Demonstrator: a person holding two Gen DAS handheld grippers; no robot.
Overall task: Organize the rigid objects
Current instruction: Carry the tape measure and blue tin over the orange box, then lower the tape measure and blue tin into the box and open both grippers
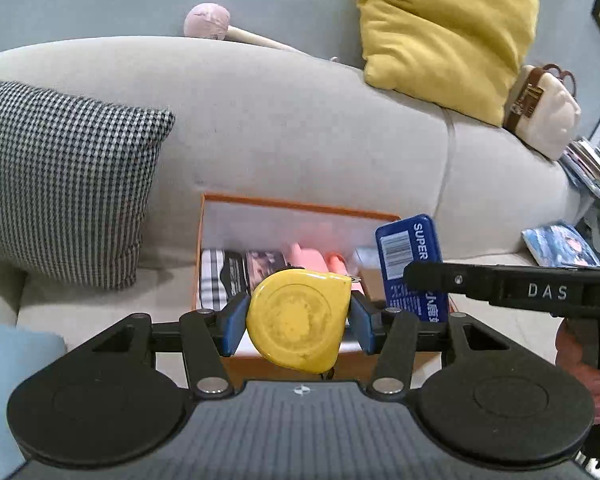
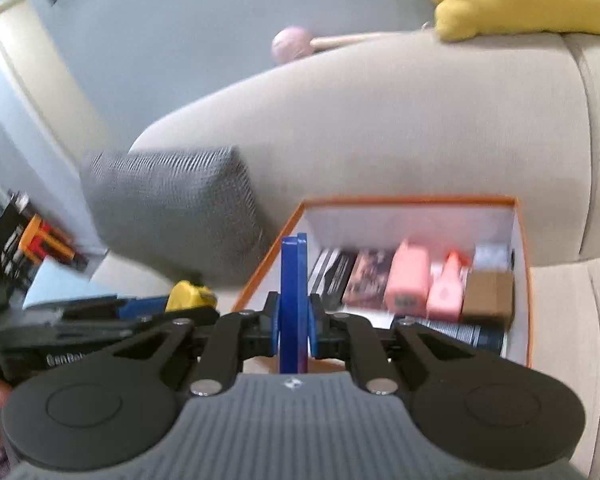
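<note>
My left gripper (image 1: 298, 320) is shut on a yellow tape measure (image 1: 300, 316), its blue pads pressing both sides. Behind it an orange-rimmed white box (image 1: 300, 203) sits on the sofa seat. My right gripper (image 2: 294, 320) is shut on a flat blue tin (image 2: 294, 280), held on edge above the box's near left corner (image 2: 412, 200). In the left wrist view that blue tin (image 1: 410, 248) shows a barcode, with the right gripper (image 1: 410, 274) reaching in from the right. In the right wrist view the tape measure (image 2: 190, 294) and left gripper (image 2: 148, 308) sit at lower left.
The box holds two pink items (image 2: 408, 276), a brown carton (image 2: 488, 294) and flat packs. On the grey sofa (image 1: 300, 120) lie a checked cushion (image 1: 60, 184), a yellow cushion (image 1: 448, 32), a white handbag (image 1: 544, 116) and magazines (image 1: 560, 246). A pink-headed mallet (image 1: 208, 20) rests on the backrest.
</note>
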